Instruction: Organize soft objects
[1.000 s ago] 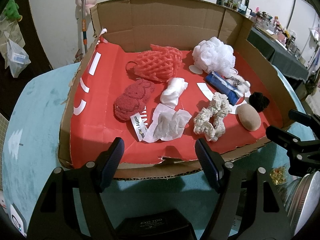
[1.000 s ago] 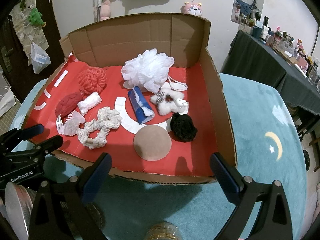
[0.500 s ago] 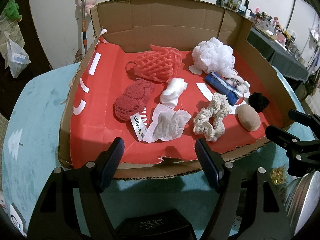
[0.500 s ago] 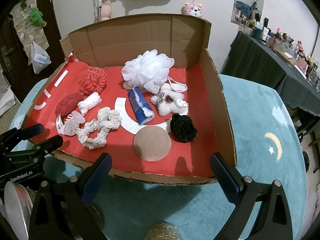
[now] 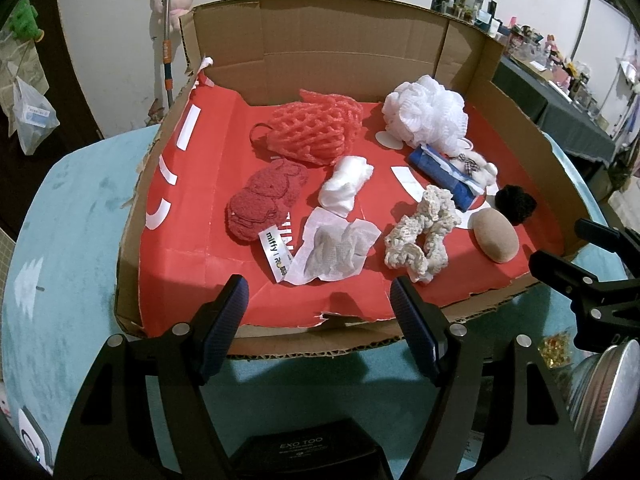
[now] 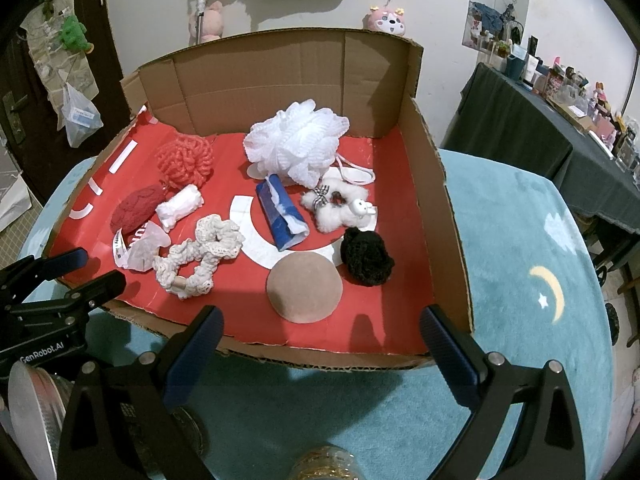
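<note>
A cardboard box (image 5: 132,240) with a red floor holds several soft things: a red foam net (image 5: 316,132), a dark red cloth (image 5: 264,200), a white wad (image 5: 346,186), a crumpled tissue (image 5: 334,250), a cream crochet scrunchie (image 5: 424,236), a white bath pouf (image 6: 296,144), a blue tissue pack (image 6: 282,216), a fluffy white scrunchie (image 6: 340,208), a black scrunchie (image 6: 366,256) and a tan sponge (image 6: 304,286). My left gripper (image 5: 320,312) is open and empty at the box's near edge. My right gripper (image 6: 322,344) is open and empty, in front of the tan sponge.
The box stands on a round table with a teal cover (image 6: 520,280). A metal tin (image 5: 612,396) and a jar lid (image 6: 320,464) lie near the grippers. A dark table (image 6: 552,148) with clutter stands at the right. Plush toys hang on the wall.
</note>
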A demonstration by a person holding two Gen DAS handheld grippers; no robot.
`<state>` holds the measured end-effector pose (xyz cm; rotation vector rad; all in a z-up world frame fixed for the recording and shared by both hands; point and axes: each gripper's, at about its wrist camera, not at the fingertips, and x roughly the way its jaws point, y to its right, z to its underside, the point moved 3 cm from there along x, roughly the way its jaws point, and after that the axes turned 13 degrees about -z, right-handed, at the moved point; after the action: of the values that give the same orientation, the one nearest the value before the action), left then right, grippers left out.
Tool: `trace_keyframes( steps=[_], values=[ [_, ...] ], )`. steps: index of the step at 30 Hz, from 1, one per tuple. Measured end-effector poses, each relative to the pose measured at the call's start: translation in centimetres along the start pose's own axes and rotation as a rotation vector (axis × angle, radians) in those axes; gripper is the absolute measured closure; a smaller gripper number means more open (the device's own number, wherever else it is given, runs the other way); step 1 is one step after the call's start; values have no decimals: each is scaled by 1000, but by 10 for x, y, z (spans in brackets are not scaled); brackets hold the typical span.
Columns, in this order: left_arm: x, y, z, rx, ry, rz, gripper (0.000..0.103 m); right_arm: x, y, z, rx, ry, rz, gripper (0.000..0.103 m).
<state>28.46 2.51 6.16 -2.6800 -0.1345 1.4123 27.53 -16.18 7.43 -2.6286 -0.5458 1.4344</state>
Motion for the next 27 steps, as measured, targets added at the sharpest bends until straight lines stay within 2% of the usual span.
trace_keyframes(
  steps=[5,11,14,16,20,22,24,27],
  values=[
    [-2,1,1,4,1,7,31,-1,-1,0,3,-5,-12,3],
    [-13,-5,2,-33,3,67,31,-7,2,0,20,-1,-40,3],
    [-29,-11,0,-38,50,48,30,-17,5,-1,23,20,-31,3],
    [-44,-15,0,-43,84,33,24,-26,6,0,25,35,-32,3],
    [-73,-22,7,-71,138,54,21,-51,7,4,16,83,-17,1],
    [-89,-23,13,-73,169,54,20,-65,6,8,9,113,-6,0],
    [-103,-22,23,-74,205,44,11,-81,4,15,7,144,-10,0],
    [-129,-17,43,-71,279,42,9,-104,-1,32,0,185,-19,0]
  ],
)
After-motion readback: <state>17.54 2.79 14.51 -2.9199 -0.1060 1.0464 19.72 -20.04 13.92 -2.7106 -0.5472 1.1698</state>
